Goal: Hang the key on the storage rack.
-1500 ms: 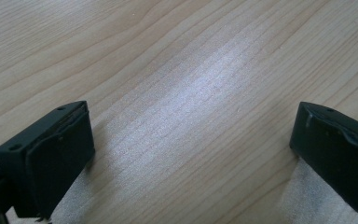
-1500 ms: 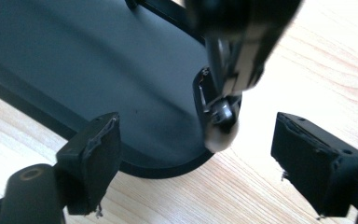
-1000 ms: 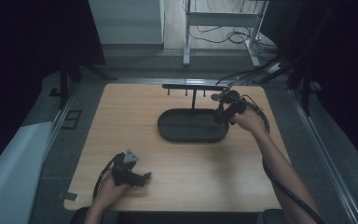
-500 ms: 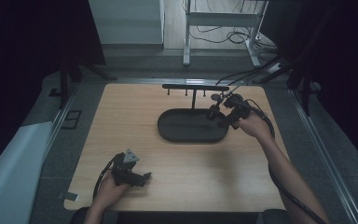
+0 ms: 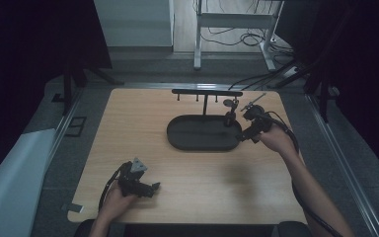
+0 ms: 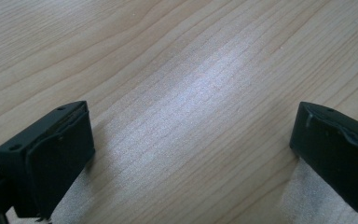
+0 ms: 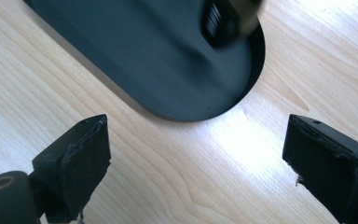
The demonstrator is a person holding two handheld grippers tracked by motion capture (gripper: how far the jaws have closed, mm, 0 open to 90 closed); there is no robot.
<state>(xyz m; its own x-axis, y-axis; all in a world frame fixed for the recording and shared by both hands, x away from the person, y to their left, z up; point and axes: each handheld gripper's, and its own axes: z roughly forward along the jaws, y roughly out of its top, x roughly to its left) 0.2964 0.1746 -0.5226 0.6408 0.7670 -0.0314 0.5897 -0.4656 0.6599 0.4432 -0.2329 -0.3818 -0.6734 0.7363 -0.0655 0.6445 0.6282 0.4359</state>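
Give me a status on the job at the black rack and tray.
Looks done: a small dark item appears to hang at the right end of the rack's bar, above the oval tray. In hand: nothing. The right gripper has just been opening its jaws, empty, beside the tray. The left gripper rests open on the table. Left: the bar's other pegs look bare, so more hanging may follow.

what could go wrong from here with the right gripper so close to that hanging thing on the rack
1. The right gripper sits open beside the small dark item hanging from the rack over the black tray; a careless move might knock it off its hook.
2. Its cable trails near the tray's end and could snag.
3. The item is blurred in the right gripper view, so alignment is hard to judge.
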